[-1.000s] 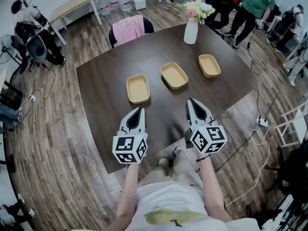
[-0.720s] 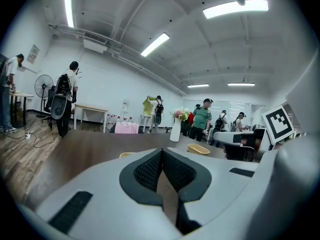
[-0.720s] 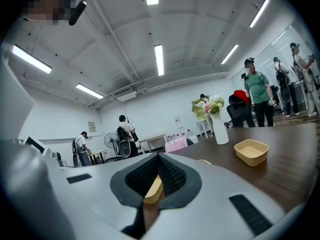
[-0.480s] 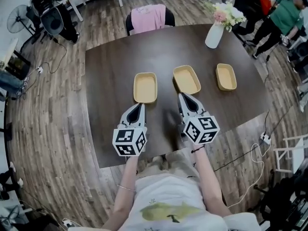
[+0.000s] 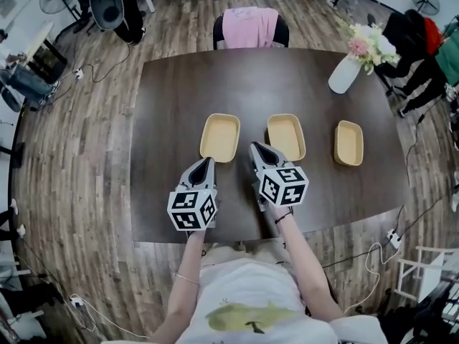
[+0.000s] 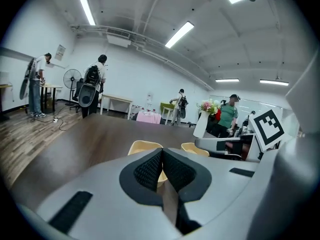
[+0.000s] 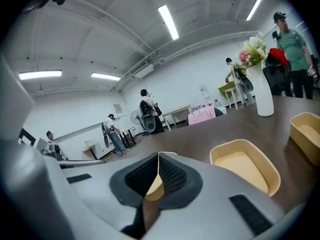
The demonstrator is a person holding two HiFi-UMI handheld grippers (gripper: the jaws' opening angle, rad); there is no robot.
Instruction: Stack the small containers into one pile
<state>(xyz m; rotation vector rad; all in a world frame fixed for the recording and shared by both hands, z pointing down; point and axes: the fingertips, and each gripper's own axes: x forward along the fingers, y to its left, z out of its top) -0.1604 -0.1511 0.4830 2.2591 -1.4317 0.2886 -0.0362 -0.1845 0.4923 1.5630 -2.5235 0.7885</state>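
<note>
- My left gripper [image 5: 206, 163]: jaws pressed together with nothing between them. The tips sit just short of the near rim of the left container [image 5: 220, 137]. I cannot confirm contact.
- My right gripper [image 5: 255, 148]: jaws likewise closed and empty. The tips point into the gap between the left container and the middle container [image 5: 286, 136], just beside the latter's near corner.
- Containers: all three lie open side up in a row on the worktop [image 5: 179, 84]. The right container [image 5: 348, 142] lies well apart from the other two. None is nested in or resting on another.
- Progress: in my judgement no stacking is done and the whole pile is yet to be built. Neither gripper can grasp anything until its jaws open.
- Far side: a white vase of flowers [image 5: 344, 74] stands on the far right corner of the worktop, clear of the row. A chair draped in pink cloth [image 5: 249, 29] is at the far edge.
</note>
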